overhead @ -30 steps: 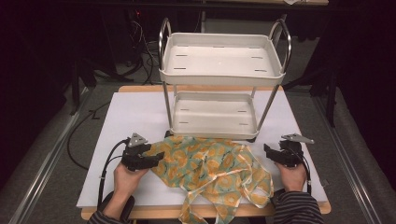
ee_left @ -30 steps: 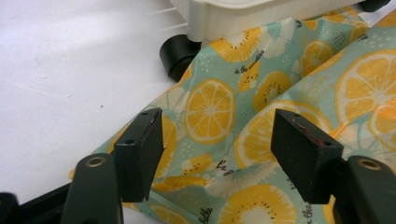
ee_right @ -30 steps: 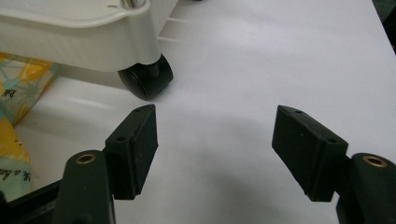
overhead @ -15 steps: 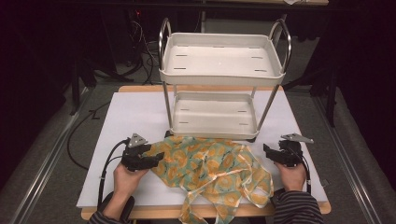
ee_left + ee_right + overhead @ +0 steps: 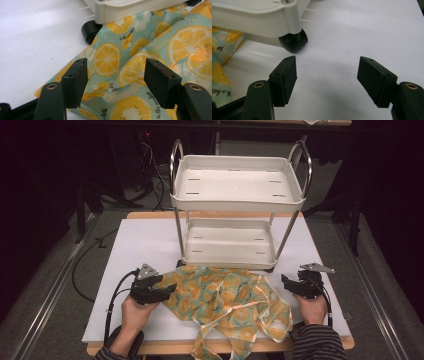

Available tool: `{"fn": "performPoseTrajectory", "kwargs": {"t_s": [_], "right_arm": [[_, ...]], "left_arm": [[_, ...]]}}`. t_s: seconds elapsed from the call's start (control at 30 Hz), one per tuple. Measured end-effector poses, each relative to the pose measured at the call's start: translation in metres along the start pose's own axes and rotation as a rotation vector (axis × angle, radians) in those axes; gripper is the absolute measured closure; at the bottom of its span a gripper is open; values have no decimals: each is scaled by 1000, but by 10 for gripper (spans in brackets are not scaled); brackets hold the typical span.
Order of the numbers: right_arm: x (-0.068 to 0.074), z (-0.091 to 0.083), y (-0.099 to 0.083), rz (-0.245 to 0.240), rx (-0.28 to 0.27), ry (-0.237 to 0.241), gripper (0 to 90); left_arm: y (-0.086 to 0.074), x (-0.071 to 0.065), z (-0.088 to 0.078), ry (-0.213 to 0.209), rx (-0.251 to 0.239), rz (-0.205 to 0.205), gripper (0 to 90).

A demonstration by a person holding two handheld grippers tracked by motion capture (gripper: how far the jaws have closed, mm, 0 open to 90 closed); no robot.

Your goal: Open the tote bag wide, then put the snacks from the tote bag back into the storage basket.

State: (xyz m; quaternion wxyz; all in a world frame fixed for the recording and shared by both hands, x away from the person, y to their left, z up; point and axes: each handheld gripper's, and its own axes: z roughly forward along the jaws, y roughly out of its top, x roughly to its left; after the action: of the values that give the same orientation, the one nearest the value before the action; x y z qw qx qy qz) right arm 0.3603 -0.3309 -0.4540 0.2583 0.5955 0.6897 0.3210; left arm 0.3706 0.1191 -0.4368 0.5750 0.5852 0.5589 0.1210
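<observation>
A lemon-print cloth lay crumpled on the white table top, spread across the near middle of the high view with a strap or two trailing over the near edge at about six o'clock. At twelve o'clock from the cloth stood a white two-tier cart, its lower tray just beyond the fabric's far edge; in the left gripper view a black caster sat right against that edge of the cloth. The left gripper was at nine o'clock from the cloth, held in the left hand, its tips reaching over the cloth's left border. Its jaws stood wide apart over the printed fabric, with cloth showing between and below them and neither pad pressing on it. The right gripper was at three o'clock from the cloth, held in the right hand, just beside the fabric's right edge. Its jaws were also spread wide, with bare table top between them and another caster of the cart ahead at about eleven o'clock in the right gripper view.
</observation>
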Motion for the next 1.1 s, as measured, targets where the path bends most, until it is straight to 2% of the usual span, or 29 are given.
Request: {"fn": "performPoseTrajectory", "kwargs": {"t_s": [0.27,0.43,0.53,0.6,0.63,0.67,0.7,0.83,0.9,1.07,1.1], "right_arm": [[-1,4,1,11,2,10,327],[-2,4,1,15,5,12,326],[-2,4,1,16,17,20,325],[-2,5,0,7,14,22,326],[-2,5,0,4,17,19,326],[-2,5,0,8,20,18,325],[-2,5,0,14,19,16,325],[-3,3,0,21,8,18,326],[-2,3,1,9,2,18,328],[-2,3,0,12,8,16,327],[-3,3,0,17,8,16,327]], "left_arm": [[-4,-14,-9,-45,11,25,364],[-3,-21,-13,-75,7,23,382],[-3,-26,-17,-117,1,37,417],[-2,-29,-21,-130,-24,51,436],[-1,-31,-23,-148,-36,38,437],[-1,-31,-23,-148,-36,38,436],[1,-33,-27,-177,-44,29,435],[0,-38,-29,-197,-13,27,411],[-3,-45,-31,-220,32,25,362],[-7,-57,-37,-261,34,31,365],[-9,-61,-37,-275,48,29,365]]}}
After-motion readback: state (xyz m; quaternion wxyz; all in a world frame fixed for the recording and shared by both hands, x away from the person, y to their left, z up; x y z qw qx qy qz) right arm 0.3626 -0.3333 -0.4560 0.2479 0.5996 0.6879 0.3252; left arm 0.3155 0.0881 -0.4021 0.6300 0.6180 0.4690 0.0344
